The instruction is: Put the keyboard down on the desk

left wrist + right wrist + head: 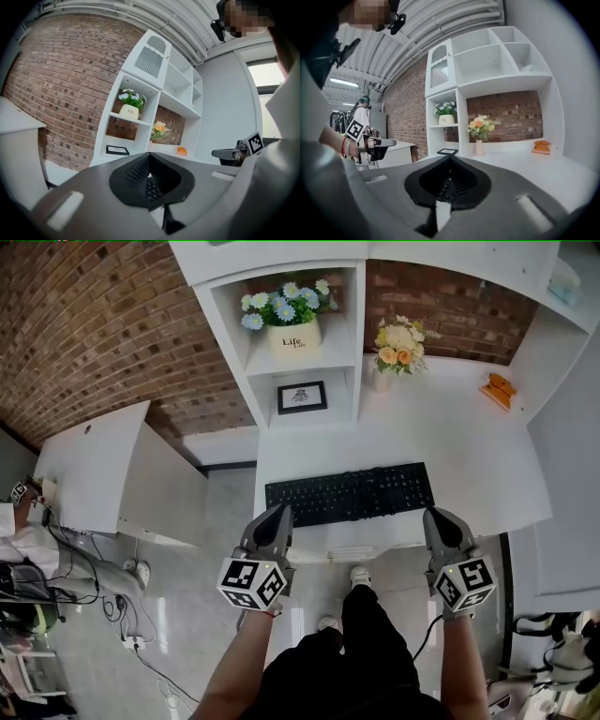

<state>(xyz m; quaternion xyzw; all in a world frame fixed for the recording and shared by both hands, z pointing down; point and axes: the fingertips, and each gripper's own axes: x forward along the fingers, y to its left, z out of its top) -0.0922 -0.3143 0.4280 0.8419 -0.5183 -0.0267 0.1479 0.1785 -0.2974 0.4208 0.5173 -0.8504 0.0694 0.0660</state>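
Note:
A black keyboard [349, 493] lies lengthwise over the front part of the white desk [469, 456]; I cannot tell whether it rests on the top or hangs just above it. My left gripper [278, 514] is shut on the keyboard's left end, near the front corner. My right gripper [433, 516] is shut on its right end. In the left gripper view the keys [151, 186] show in the notch between the closed jaws of the left gripper [149, 156]. In the right gripper view the keyboard's edge [447, 189] shows in the notch of the right gripper [450, 159].
Behind the keyboard stand a shelf unit [286, 352] with a flower pot [293, 334] and a framed picture [302, 397]. A vase of flowers [382, 376] and an orange thing [499, 388] sit at the back right. A second white table [89, 465] is at the left. My shoe [359, 574] is under the desk's edge.

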